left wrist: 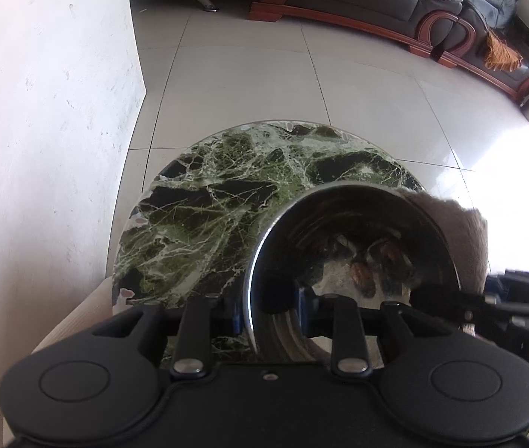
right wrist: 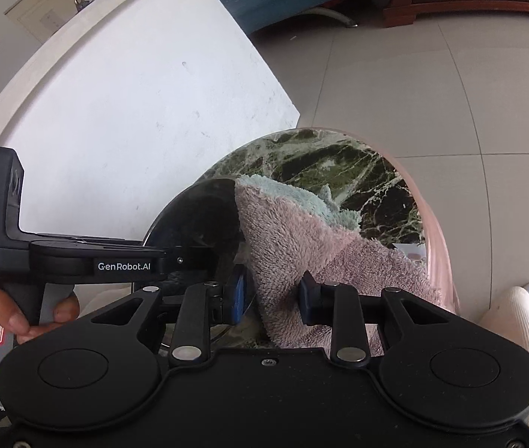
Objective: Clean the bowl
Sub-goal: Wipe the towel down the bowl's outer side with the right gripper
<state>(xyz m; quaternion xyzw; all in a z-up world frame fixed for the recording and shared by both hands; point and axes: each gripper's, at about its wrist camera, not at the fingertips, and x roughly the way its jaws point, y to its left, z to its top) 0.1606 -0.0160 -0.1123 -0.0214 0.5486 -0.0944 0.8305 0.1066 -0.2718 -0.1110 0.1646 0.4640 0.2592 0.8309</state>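
Observation:
A shiny steel bowl (left wrist: 354,246) is tilted on its side over the round green marble table (left wrist: 208,205). My left gripper (left wrist: 270,313) is shut on the bowl's near rim, one finger inside and one outside. A pink and pale blue fluffy cloth (right wrist: 301,246) is draped against the bowl (right wrist: 197,216) and shows behind its right rim in the left wrist view (left wrist: 458,224). My right gripper (right wrist: 271,298) is shut on the cloth, pressing it at the bowl's rim. The right gripper's body enters the left wrist view at the right (left wrist: 507,306).
A white wall or pillar (left wrist: 47,130) stands left of the table. Pale tiled floor (left wrist: 264,82) lies beyond, with a dark leather sofa (left wrist: 395,3) at the back. The person's leg in white (right wrist: 518,321) is at the right. The marble table's edge (right wrist: 428,239) is close.

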